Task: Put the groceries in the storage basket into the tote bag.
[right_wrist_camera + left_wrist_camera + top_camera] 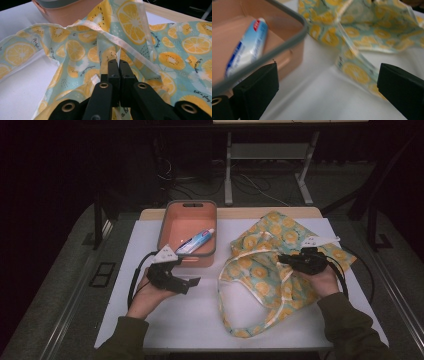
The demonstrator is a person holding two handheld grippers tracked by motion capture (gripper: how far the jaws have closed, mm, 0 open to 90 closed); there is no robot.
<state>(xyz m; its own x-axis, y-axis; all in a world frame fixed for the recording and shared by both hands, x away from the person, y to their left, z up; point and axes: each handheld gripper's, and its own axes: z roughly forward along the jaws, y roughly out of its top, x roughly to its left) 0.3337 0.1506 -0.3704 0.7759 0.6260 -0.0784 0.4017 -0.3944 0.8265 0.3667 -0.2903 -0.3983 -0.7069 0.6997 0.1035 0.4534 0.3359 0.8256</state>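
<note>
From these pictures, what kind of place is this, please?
Probably a lab or recording workspace, not a home. A white-topped table stands in a dark room, loose cables lie on the floor behind it by a metal stand, and camera-bearing grippers handle a fruit-print bag.

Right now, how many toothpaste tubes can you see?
1. The toothpaste tube lies slanted inside the pink bin, at the table's far left. Another could be hidden inside the fruit-print bag; I cannot tell.
</note>
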